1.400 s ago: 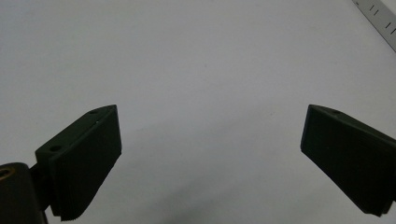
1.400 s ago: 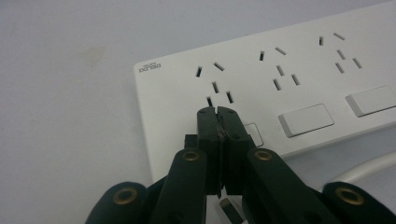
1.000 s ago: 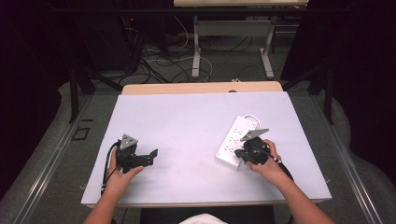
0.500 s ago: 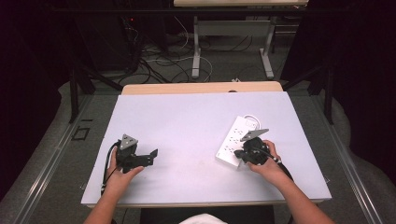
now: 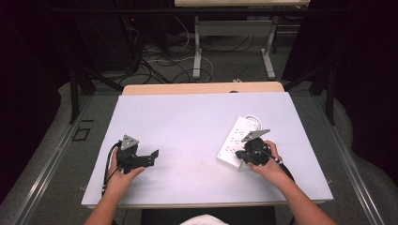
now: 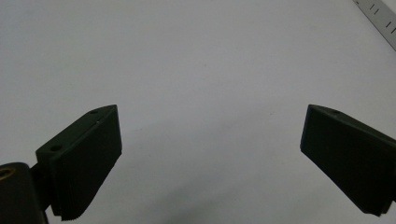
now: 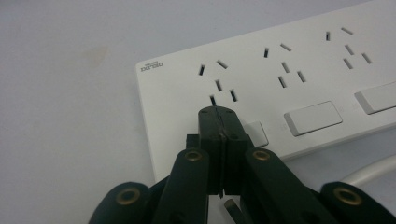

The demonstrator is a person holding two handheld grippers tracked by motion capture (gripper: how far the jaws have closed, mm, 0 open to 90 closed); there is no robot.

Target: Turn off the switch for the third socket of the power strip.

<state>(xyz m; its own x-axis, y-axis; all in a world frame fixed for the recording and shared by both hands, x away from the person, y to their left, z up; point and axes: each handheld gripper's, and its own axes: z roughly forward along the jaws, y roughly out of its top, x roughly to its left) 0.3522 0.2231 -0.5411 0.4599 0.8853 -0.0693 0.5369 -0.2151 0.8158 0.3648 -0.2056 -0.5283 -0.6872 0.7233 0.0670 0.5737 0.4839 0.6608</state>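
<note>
Two grippers: right gripper (image 7: 219,114) closed over power strip (image 7: 299,70), left gripper (image 6: 210,154) open above bare table (image 5: 187,122)

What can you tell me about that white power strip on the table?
The power strip is a flat white block, plastic by its look, lying face up on the right side of the pale table, set at a slant. Its top bears groups of socket slots, a row of white rocker switches and a small printed logo at one corner. A white cable leaves its far end. The right gripper, fingers shut, is over its nearest switch, seemingly pressing it.
</note>
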